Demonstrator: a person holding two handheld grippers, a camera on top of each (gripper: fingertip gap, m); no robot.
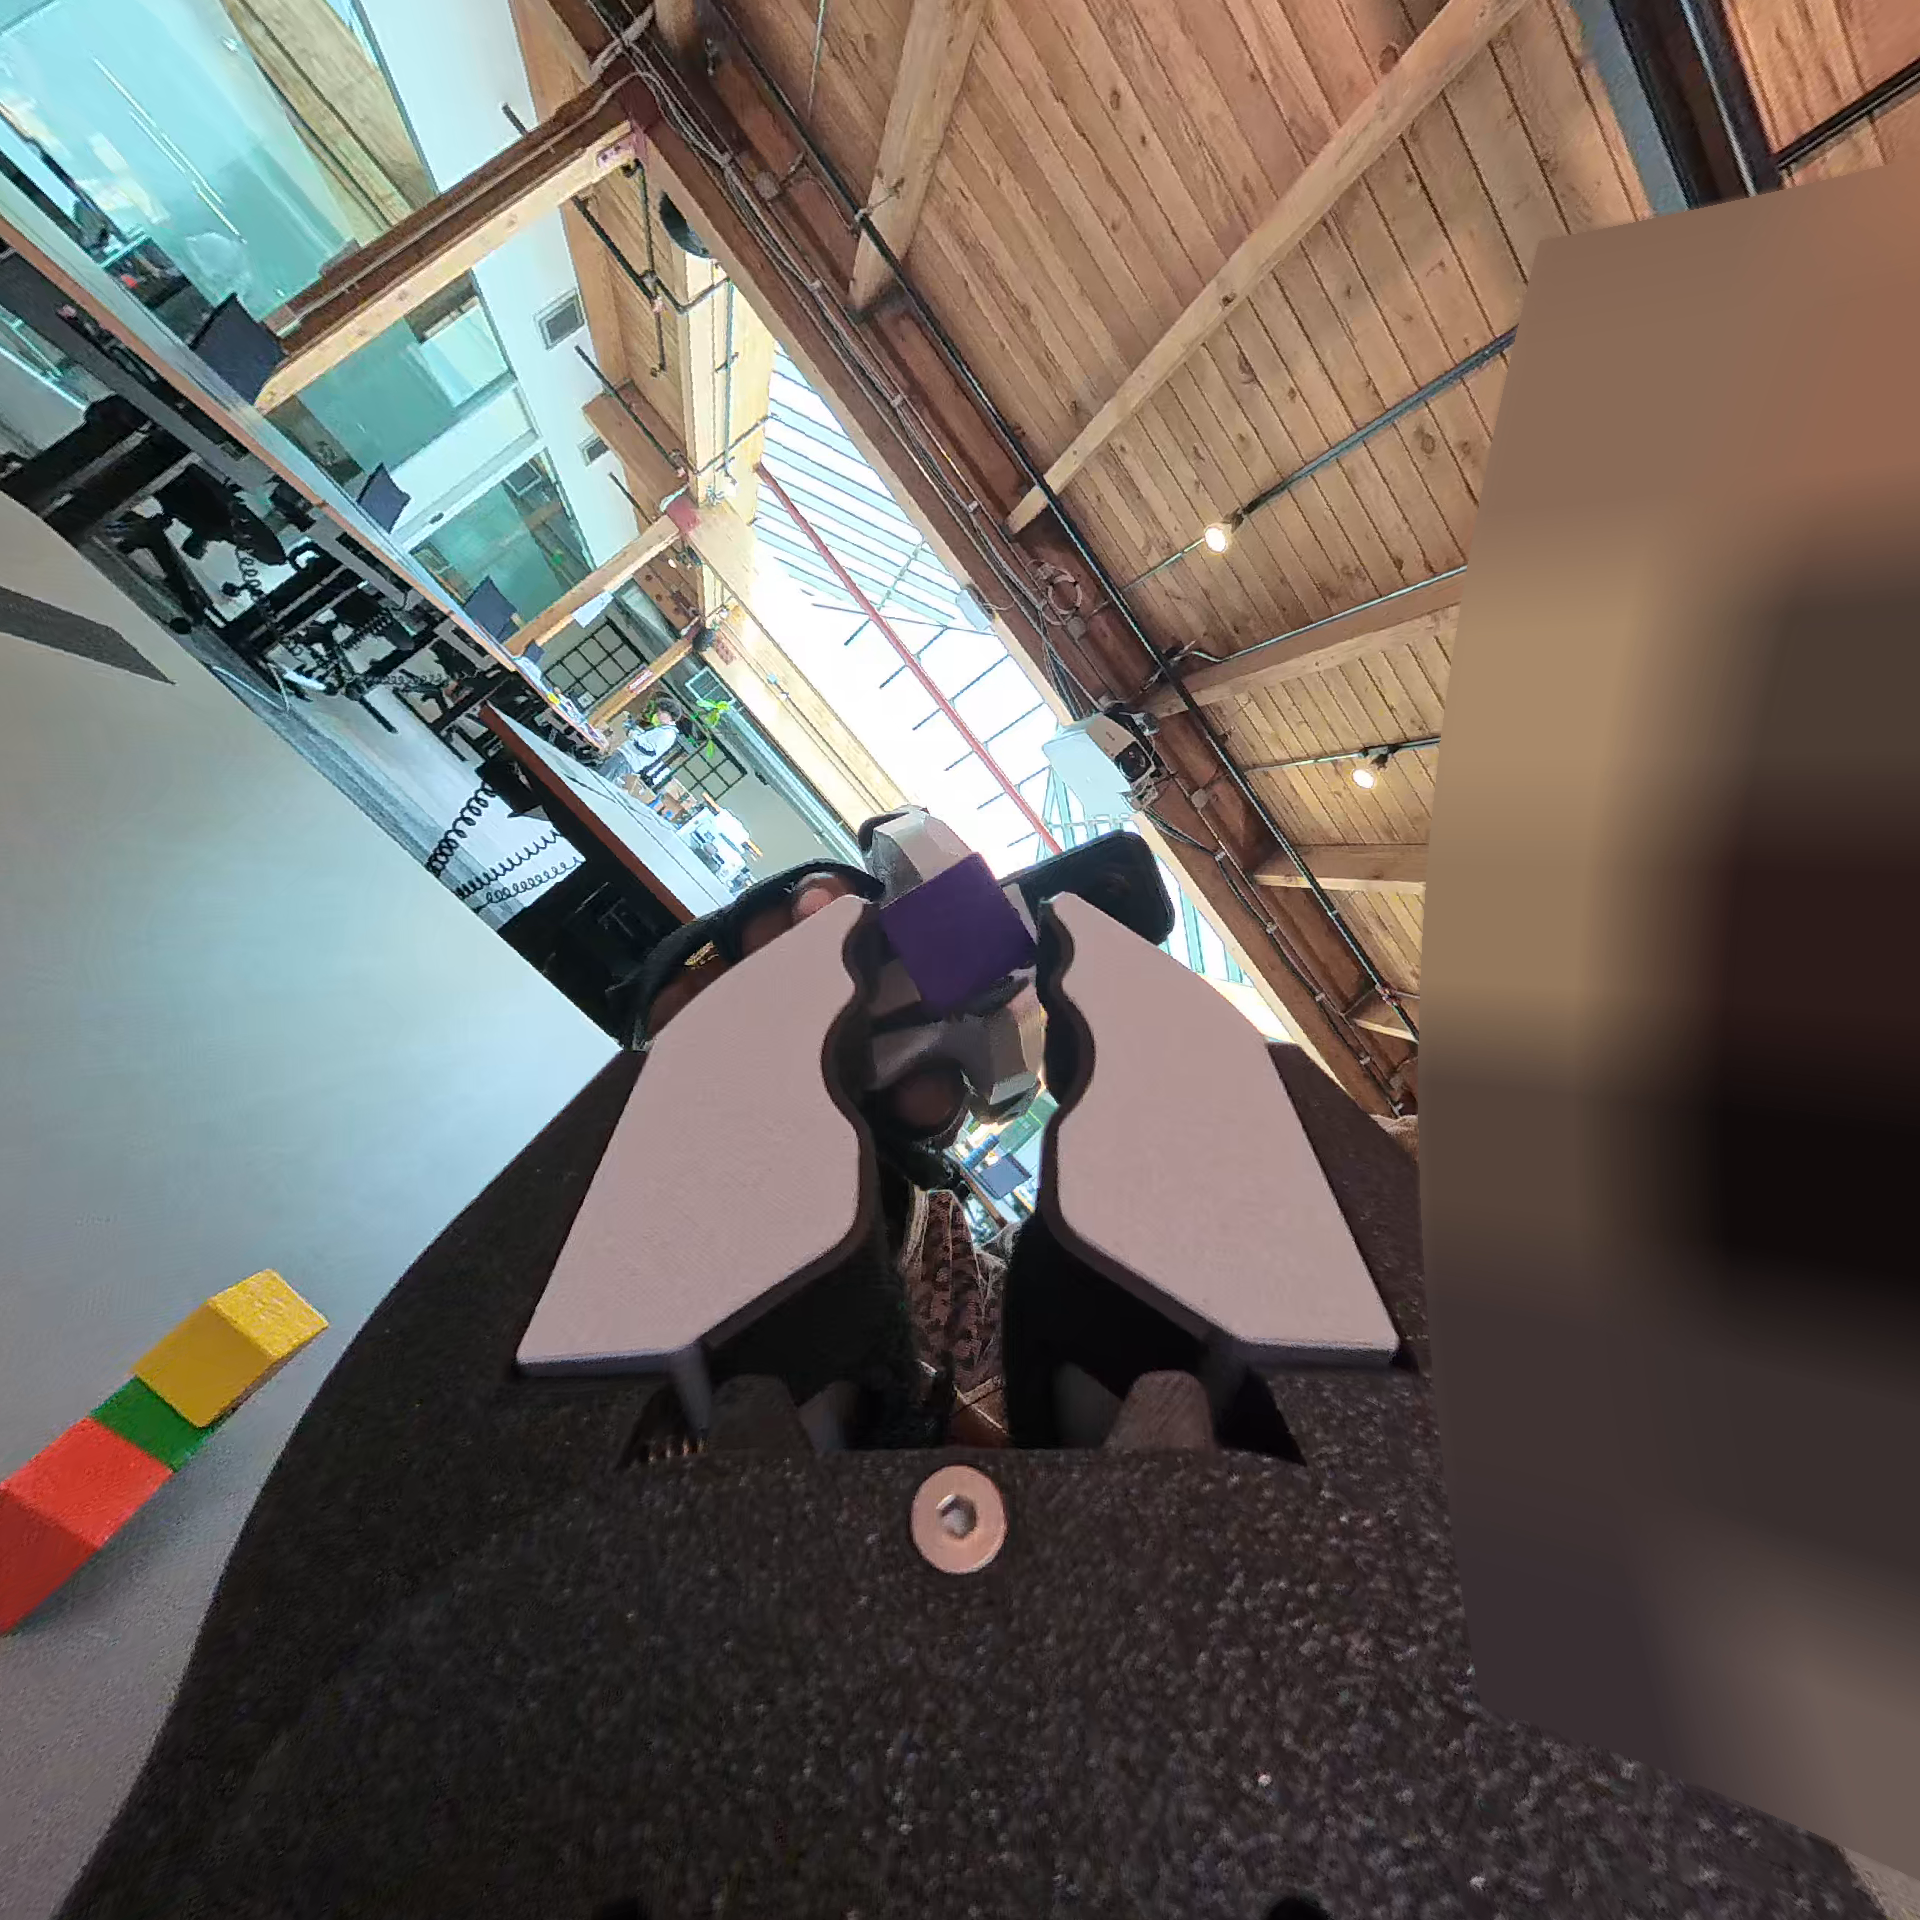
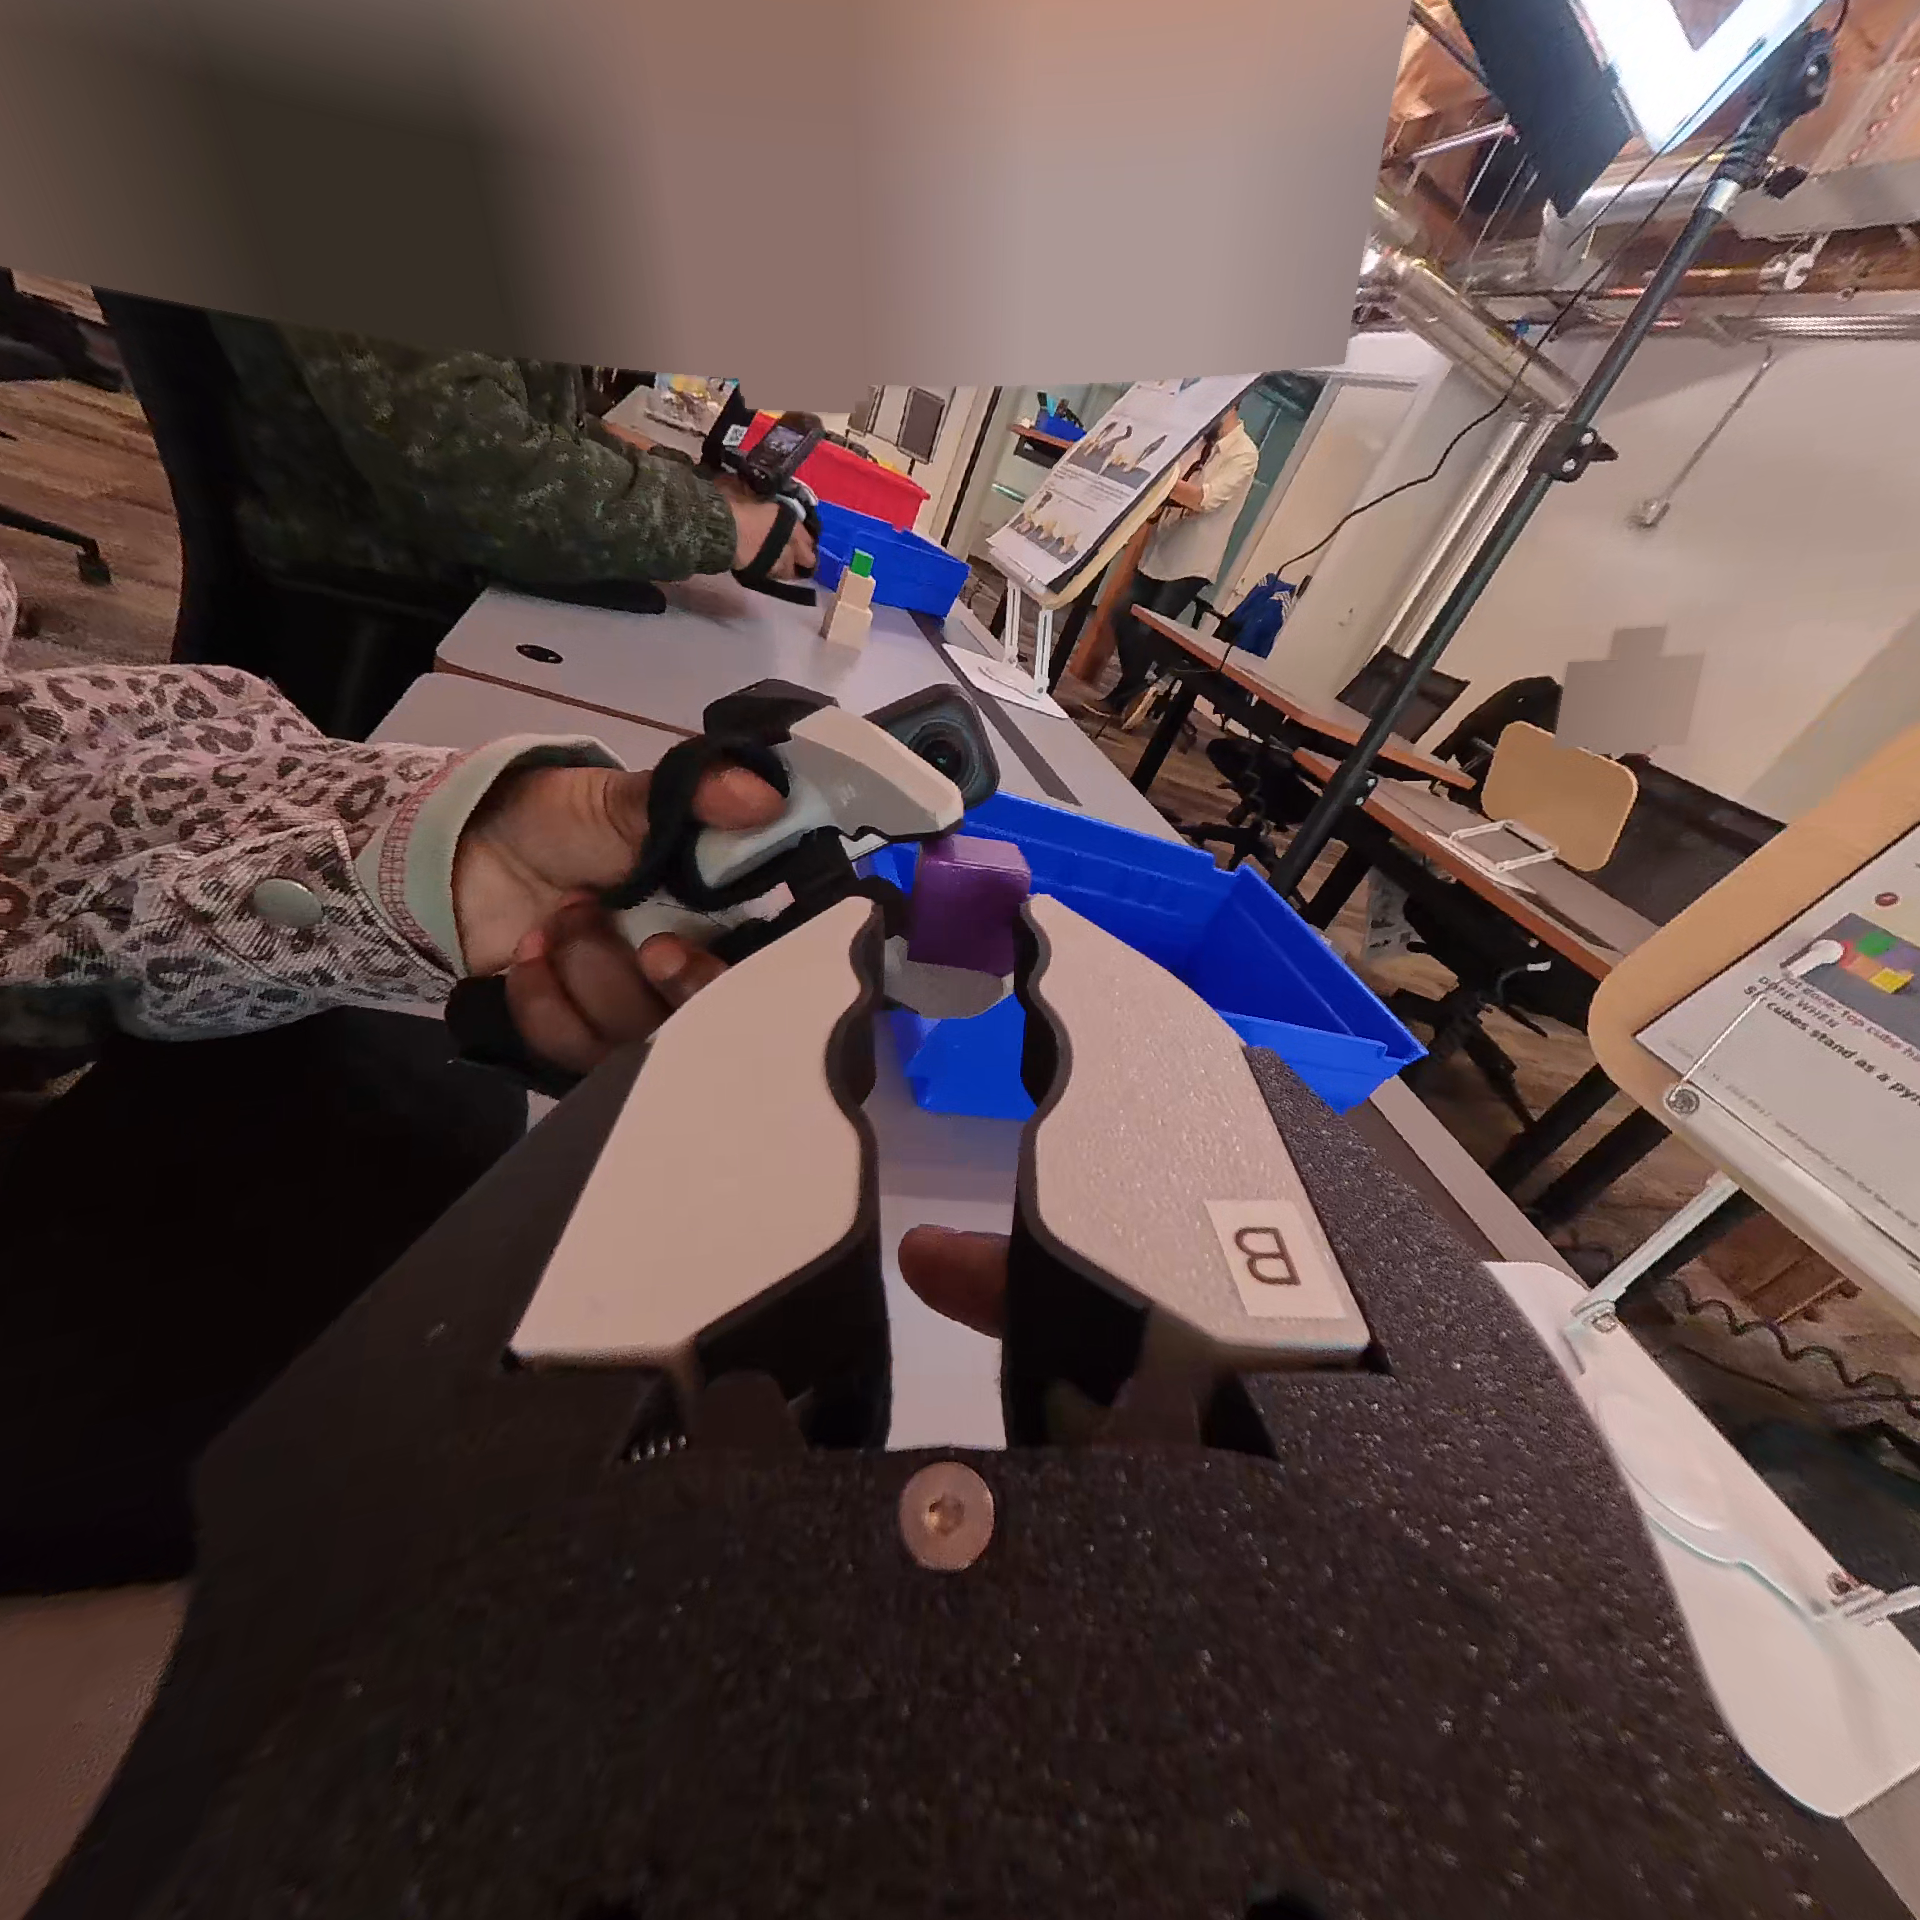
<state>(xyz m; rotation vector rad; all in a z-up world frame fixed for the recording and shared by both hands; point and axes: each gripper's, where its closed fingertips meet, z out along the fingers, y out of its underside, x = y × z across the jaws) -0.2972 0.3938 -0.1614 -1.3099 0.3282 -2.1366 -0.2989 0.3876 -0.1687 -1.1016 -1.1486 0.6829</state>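
Note:
A purple cube (image 1: 956,940) is held in the air between both grippers. My left gripper (image 1: 954,914) has its fingertips on either side of the cube. In the right wrist view its grey fingers (image 2: 883,779) clamp the cube (image 2: 966,899) from above and below, in a hand with a leopard-print sleeve (image 2: 208,831). My right gripper (image 2: 945,914) closes on the same cube from the sides, at right angles to the left one. Its fingers (image 1: 914,847) show above and below the cube in the left wrist view.
A row of red, green and yellow cubes (image 1: 156,1423) lies on the grey table (image 1: 260,935). A blue bin (image 2: 1195,935) stands just behind the cube. A paper stand (image 2: 1818,1018) is at the right. Another person (image 2: 468,488) works at the far table beside a small cube stack (image 2: 852,603). Both grippers' tips are close together, under 4 cm apart.

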